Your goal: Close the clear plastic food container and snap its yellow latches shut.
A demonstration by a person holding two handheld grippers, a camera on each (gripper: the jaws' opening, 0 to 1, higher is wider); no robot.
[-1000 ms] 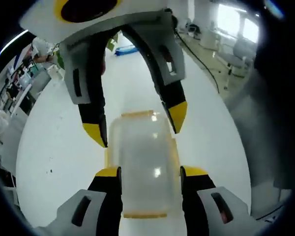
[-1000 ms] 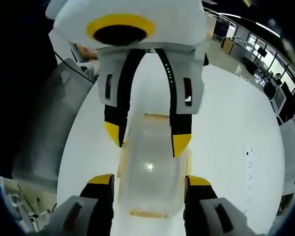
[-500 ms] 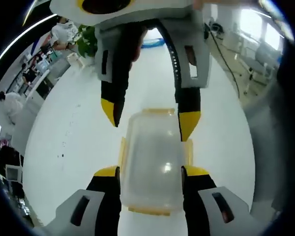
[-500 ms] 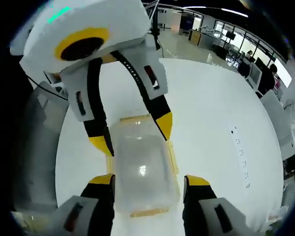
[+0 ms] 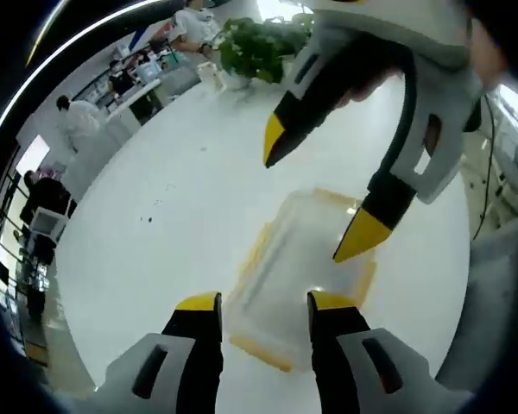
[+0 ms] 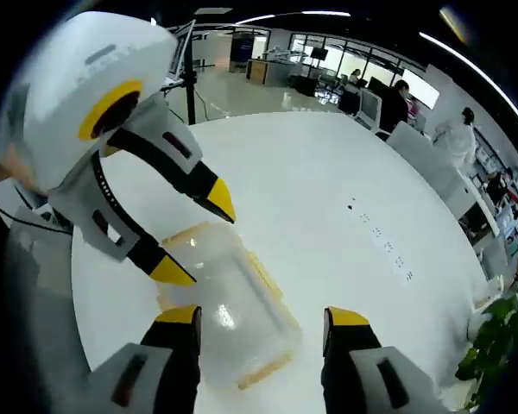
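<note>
The clear plastic container (image 5: 298, 259) lies on the white table (image 5: 155, 250) with its lid on and yellow latches (image 5: 257, 352) along its edges. My left gripper (image 5: 263, 302) is open, and the container's near end shows between its yellow tips. My right gripper (image 5: 319, 190) reaches in from the upper right, open, one tip hanging over the lid. In the right gripper view the container (image 6: 229, 293) sits diagonally, just left of my open right gripper (image 6: 262, 316). The left gripper (image 6: 197, 237) stands open over the container's far end.
The round white table (image 6: 345, 216) stretches wide around the container. A potted plant (image 5: 259, 47) stands beyond its far edge. Something grey and blurred (image 5: 501, 285) lies close by one side of the table. People and desks fill the room behind.
Both views have swung and rolled, so the container now lies diagonally. The two grippers have drawn back from its sides, and each now sees the other at an angle.
</note>
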